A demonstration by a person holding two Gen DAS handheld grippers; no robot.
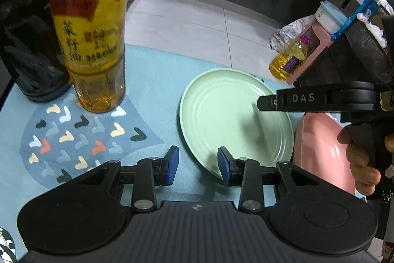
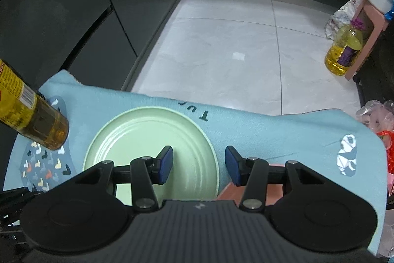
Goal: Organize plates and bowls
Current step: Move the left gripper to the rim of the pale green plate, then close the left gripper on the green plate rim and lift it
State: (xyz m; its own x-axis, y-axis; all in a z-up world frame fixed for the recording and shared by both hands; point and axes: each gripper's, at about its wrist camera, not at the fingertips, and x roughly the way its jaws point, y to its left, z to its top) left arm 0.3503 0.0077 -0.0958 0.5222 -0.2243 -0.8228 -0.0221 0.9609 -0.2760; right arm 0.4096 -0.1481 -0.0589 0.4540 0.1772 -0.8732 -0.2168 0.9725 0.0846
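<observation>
A home kitchen: dark cabinet fronts [image 2: 73,24] rise behind the cloth-covered table [image 2: 258,125], pale floor tiles [image 2: 221,53] beyond it (cooking-oil bottles [image 1: 93,41] stand on it).

round pale-green ridged plate [image 2: 138,137] | glossy pink bowl [image 1: 320,147] | light-blue desk cloth [image 2: 270,130], multicoloured chevron patch [image 1: 73,137] | amber oil bottle [image 1: 91,28], yellow-red label | blue-padded black tongs [image 1: 198,165]
</observation>
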